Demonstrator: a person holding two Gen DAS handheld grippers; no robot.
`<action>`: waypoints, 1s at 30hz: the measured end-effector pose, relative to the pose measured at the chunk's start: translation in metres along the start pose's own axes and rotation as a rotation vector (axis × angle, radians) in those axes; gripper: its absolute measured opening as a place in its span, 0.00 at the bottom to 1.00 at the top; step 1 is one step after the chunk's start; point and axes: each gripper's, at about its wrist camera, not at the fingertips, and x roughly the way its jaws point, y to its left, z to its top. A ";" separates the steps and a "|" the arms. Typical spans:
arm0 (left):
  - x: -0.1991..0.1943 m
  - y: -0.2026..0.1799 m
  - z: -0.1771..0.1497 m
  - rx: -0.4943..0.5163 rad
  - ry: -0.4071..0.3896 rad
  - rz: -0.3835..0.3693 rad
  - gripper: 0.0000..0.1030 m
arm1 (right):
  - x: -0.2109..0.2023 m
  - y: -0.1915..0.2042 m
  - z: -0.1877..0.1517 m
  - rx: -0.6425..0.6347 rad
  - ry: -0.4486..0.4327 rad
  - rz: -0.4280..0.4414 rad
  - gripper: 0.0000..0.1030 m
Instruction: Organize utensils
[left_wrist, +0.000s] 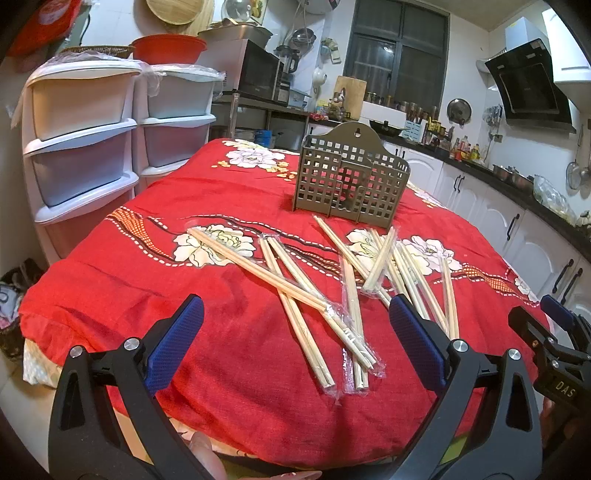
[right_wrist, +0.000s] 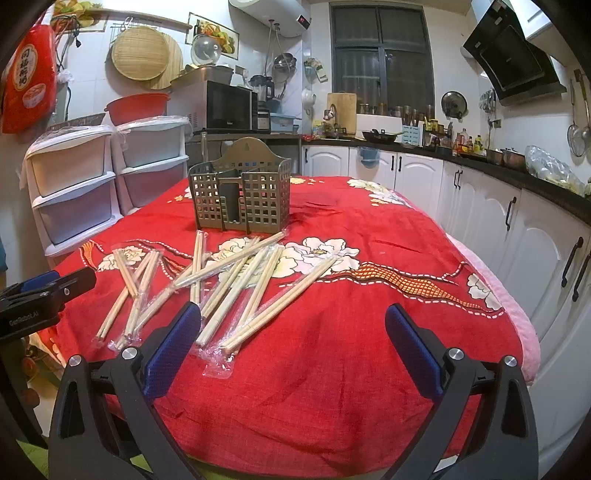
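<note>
Both fingers (left_wrist: 295, 317) (right_wrist: 293, 321) wide apart, empty | chopsticks (left_wrist: 317, 295) ahead on cloth, untouched

Home kitchen, lived-in. Evidence: black range hood (right_wrist: 517, 55) top right, white cabinets (right_wrist: 480, 206) w/ dark handles under a dark counter crowded w/ bottles and pots, wok (right_wrist: 380, 136) near the window (right_wrist: 382, 55), microwave (right_wrist: 229, 105), water heater (right_wrist: 273, 16) on tiled wall, strainers hanging at right. Plastic storage drawers (left_wrist: 81, 136) by the wall; worktop (right_wrist: 351, 295) in a red floral cloth.
</note>
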 end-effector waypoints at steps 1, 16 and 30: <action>0.000 0.000 0.000 0.000 0.000 0.000 0.89 | 0.000 0.000 0.000 0.000 0.001 0.000 0.94; 0.011 0.024 0.007 -0.062 0.020 0.021 0.89 | 0.019 0.016 0.014 -0.076 0.046 0.090 0.94; 0.038 0.055 0.039 -0.096 0.105 0.100 0.89 | 0.071 0.027 0.065 -0.058 0.116 0.204 0.94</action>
